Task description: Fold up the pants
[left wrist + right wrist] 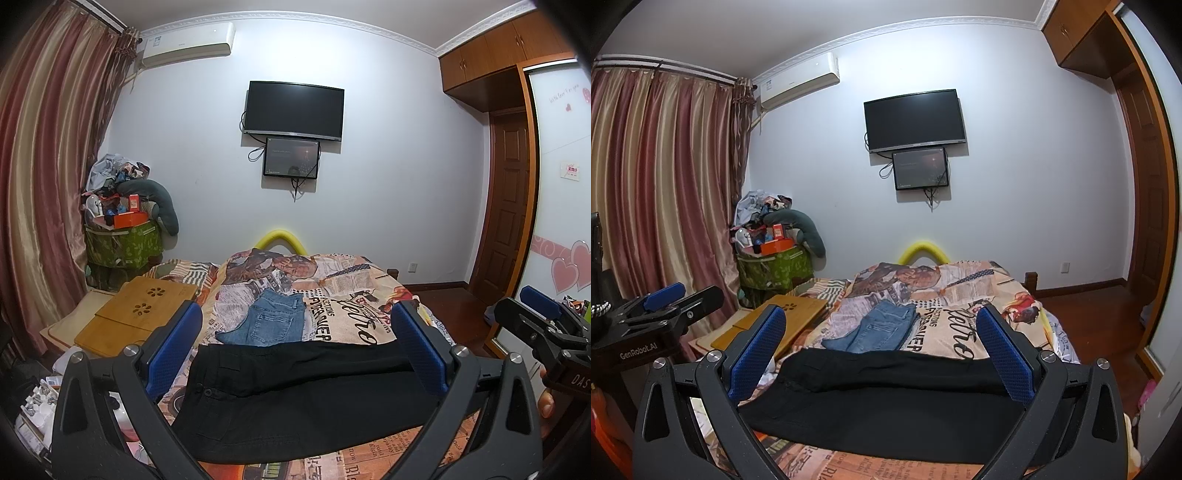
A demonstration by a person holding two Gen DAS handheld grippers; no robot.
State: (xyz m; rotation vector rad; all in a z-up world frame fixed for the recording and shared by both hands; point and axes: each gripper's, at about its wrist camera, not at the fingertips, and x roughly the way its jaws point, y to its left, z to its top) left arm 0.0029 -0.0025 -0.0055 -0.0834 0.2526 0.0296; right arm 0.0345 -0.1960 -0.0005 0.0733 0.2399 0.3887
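Black pants [295, 398] lie flat across the near end of the bed, waistband with a button at the left, legs running right; they also show in the right wrist view [886, 402]. Folded blue jeans [271, 319] lie just beyond them [879, 328]. My left gripper [295, 321] is open and empty, held above the black pants. My right gripper [881, 325] is open and empty, also above them. The right gripper shows at the right edge of the left wrist view [543, 321]; the left gripper shows at the left of the right wrist view [665, 299].
The bed wears a newspaper-print cover [354, 306]. A wooden lap desk [140, 314] lies on its left side. A green bin piled with clutter [123, 236] stands by the curtain. A TV [294, 109] hangs on the far wall. A wardrobe and door [509, 199] are at right.
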